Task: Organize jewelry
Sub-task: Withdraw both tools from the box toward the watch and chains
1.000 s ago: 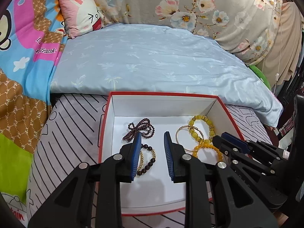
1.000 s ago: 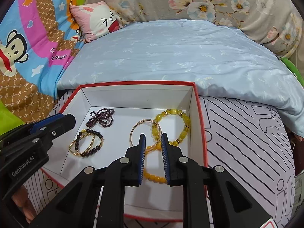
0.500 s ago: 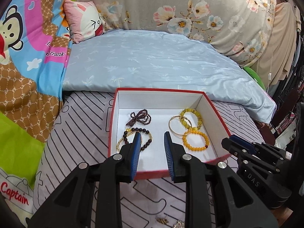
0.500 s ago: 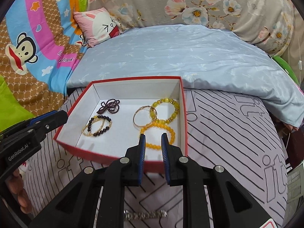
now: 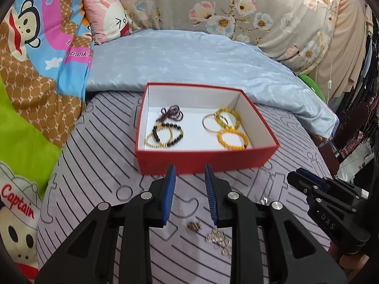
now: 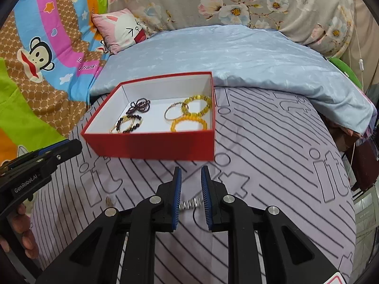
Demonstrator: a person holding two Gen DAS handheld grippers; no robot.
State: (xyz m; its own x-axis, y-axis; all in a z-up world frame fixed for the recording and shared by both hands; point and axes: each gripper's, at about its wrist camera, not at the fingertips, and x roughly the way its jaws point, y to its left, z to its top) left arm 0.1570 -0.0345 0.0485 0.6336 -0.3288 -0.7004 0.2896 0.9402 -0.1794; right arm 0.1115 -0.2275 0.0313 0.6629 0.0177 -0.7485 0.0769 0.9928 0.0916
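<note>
With five bracelets already in the red box (image 5: 203, 163) and both tongs, left (image 5: 190, 173) and right (image 6: 191, 174), empty and slightly agape, the next pick looks like the silver chain (image 6: 189, 204) on the bed under the right tongs.

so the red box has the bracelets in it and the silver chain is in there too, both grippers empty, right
Not quite. The silver chain is not in the red box; it lies on the striped bedspread in front of it, as the left wrist view shows. The bracelets are in the box, and the left gripper and right gripper hold nothing.
</note>
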